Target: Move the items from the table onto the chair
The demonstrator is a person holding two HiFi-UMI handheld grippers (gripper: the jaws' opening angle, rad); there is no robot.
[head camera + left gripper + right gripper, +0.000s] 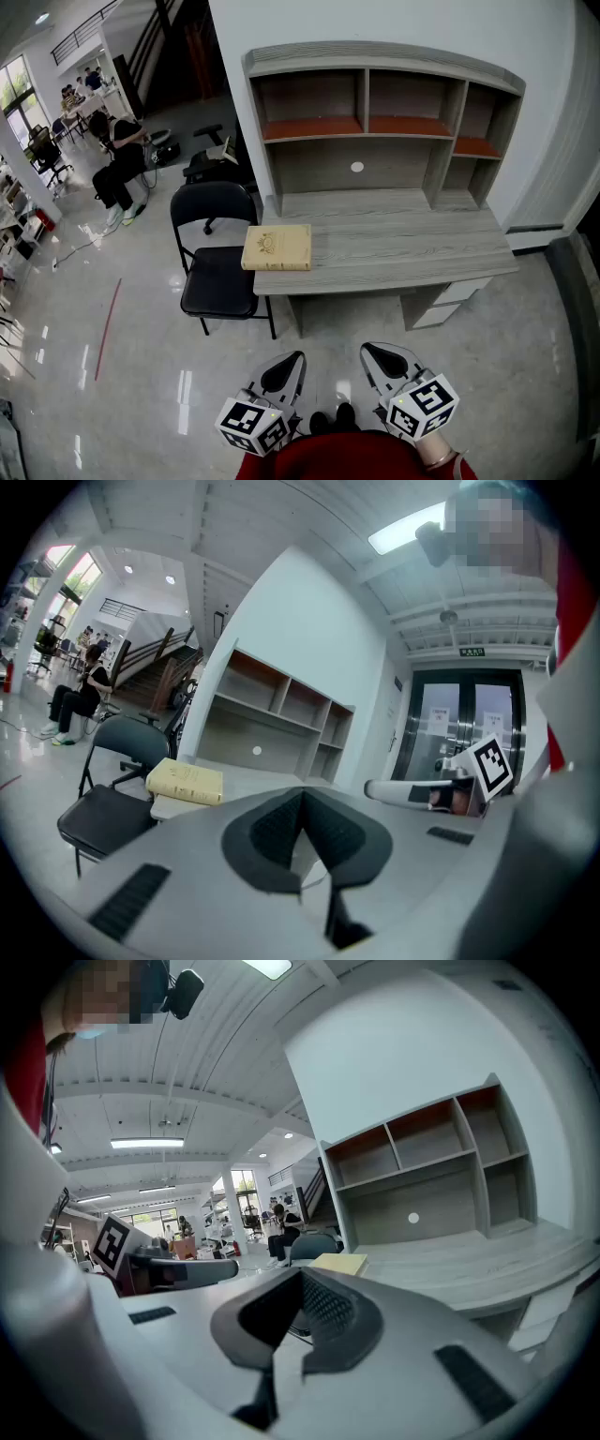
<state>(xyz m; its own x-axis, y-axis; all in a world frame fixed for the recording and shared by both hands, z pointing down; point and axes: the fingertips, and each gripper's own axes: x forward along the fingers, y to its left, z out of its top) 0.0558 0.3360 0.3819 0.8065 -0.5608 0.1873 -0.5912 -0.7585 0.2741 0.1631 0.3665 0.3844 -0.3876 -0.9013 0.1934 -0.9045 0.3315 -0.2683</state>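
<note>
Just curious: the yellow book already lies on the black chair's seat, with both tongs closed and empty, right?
No: the head view shows the yellow book on the desk, beside the black chair. The left tongs and right tongs are closed and empty.

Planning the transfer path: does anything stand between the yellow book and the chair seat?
Nothing visible does. The book lies at the left edge of the desk, and the chair stands right beside that edge, its seat lower with nothing on it.

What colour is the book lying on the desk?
The thick rectangular book is pale yellow; the head view shows it best.
</note>
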